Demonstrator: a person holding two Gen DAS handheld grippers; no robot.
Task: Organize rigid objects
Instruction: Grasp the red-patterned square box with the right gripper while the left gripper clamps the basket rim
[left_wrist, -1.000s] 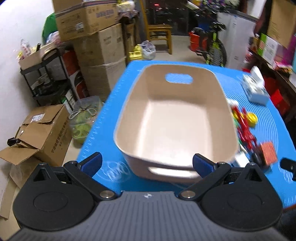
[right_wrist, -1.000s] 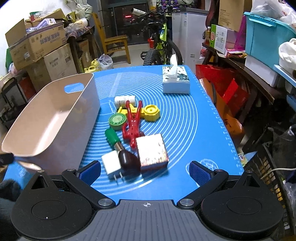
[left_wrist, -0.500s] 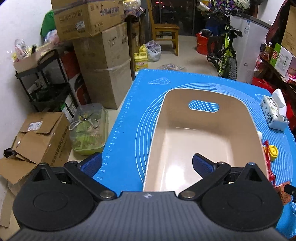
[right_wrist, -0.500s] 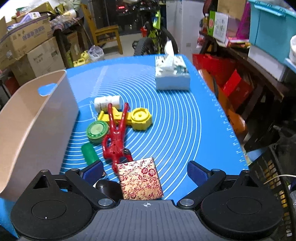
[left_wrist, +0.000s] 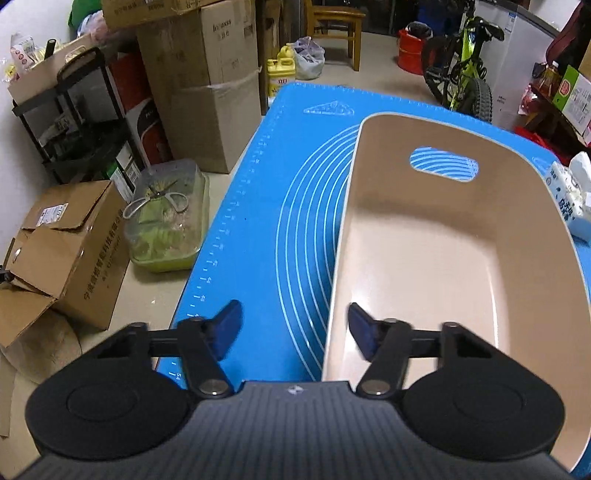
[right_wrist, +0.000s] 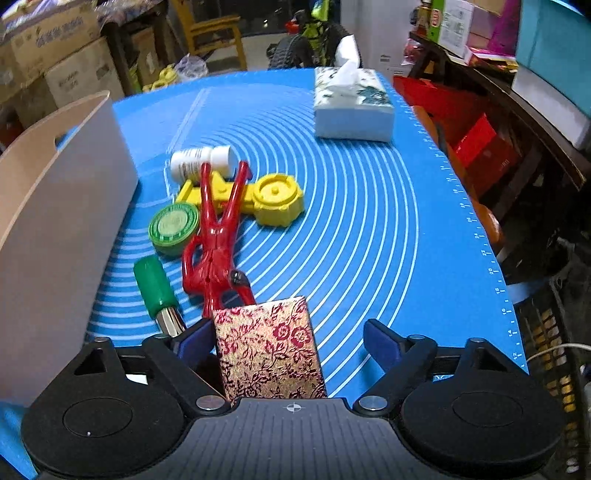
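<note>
An empty beige bin (left_wrist: 461, 236) with handle cut-outs stands on the blue mat (left_wrist: 288, 206). My left gripper (left_wrist: 291, 326) is open, straddling the bin's near left wall. In the right wrist view the bin (right_wrist: 55, 206) is at left. My right gripper (right_wrist: 288, 341) is open around a red-and-gold floral box (right_wrist: 267, 350), its left finger close beside the box. Ahead lie a red clamp tool (right_wrist: 218, 236), a green-handled tool (right_wrist: 157, 288), a green round tin (right_wrist: 173, 227), a yellow plastic piece (right_wrist: 266, 197) and a white bottle (right_wrist: 201, 160).
A tissue box (right_wrist: 351, 105) stands at the mat's far right, also seen in the left wrist view (left_wrist: 570, 201). Cardboard boxes (left_wrist: 207, 85), a shelf and a plastic tub (left_wrist: 166, 218) are on the floor left of the table. A bicycle stands behind.
My left gripper has moved left and narrowed, now straddling the bin's left wall. My right gripper has moved forward and down until the floral box sits between its fingers.
</note>
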